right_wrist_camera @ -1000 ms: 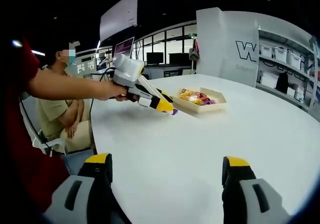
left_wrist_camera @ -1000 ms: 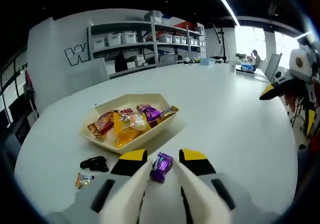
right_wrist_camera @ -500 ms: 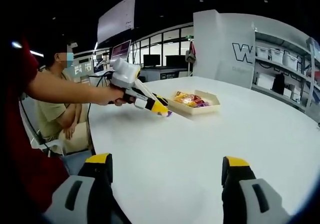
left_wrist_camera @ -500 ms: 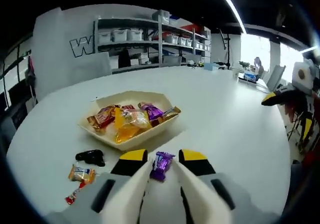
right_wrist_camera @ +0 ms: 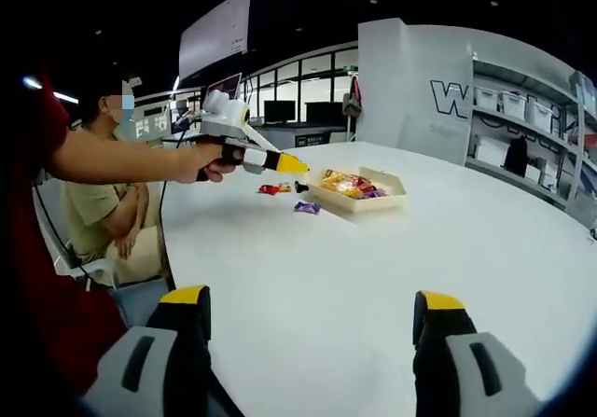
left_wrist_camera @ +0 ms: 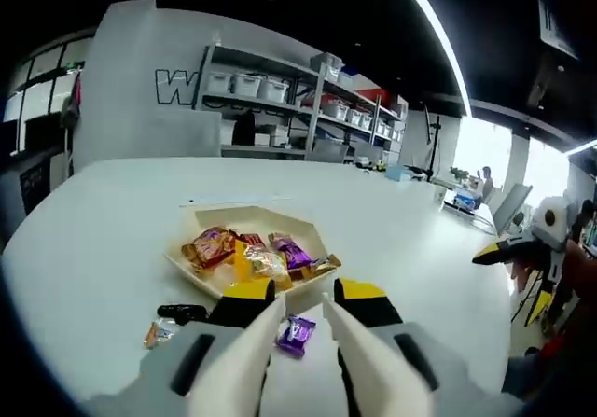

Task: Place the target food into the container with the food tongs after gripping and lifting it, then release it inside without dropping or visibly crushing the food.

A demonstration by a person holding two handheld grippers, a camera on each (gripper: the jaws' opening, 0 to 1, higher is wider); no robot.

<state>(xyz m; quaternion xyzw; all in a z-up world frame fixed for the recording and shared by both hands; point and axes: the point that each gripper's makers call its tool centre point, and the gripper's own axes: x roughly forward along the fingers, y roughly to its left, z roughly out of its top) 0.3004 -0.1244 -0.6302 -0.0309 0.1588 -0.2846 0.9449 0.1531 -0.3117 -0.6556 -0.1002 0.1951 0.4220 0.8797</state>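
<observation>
The white table (right_wrist_camera: 392, 277) spread wide and round across both views. Behind it stood the shelving (left_wrist_camera: 298, 100) with pale storage bins against a grey wall.

In the right gripper view a person (right_wrist_camera: 103, 202) sat at the table's far edge, and a bare forearm reached in from the left, its hand (right_wrist_camera: 210, 160) wrapped round the left gripper (right_wrist_camera: 289, 165), held in the air above the table with its yellow tips toward the tray. In the left gripper view that gripper (left_wrist_camera: 303, 300) had its jaws a little apart, with nothing between them.

The right gripper (right_wrist_camera: 312, 319) hung over bare table in its own view, jaws wide and gripping nothing; it also showed at the right edge of the left gripper view (left_wrist_camera: 508, 249).

The cream tray (left_wrist_camera: 201, 268) sat on the table holding a heap of wrapped sweets (left_wrist_camera: 256, 254) in orange, yellow, red and purple.

The purple candy (left_wrist_camera: 295, 335) lay flat on the table just short of the tray, outside it, seen in the gap between the left jaws. Its long axis ran roughly toward the tray, leaning slightly to the right in that view. In the right gripper view it lay beside the tray's near corner (right_wrist_camera: 307, 207).

A small black object (left_wrist_camera: 182, 312) and an orange-wrapped sweet (left_wrist_camera: 160, 333) lay to the left of it.
</observation>
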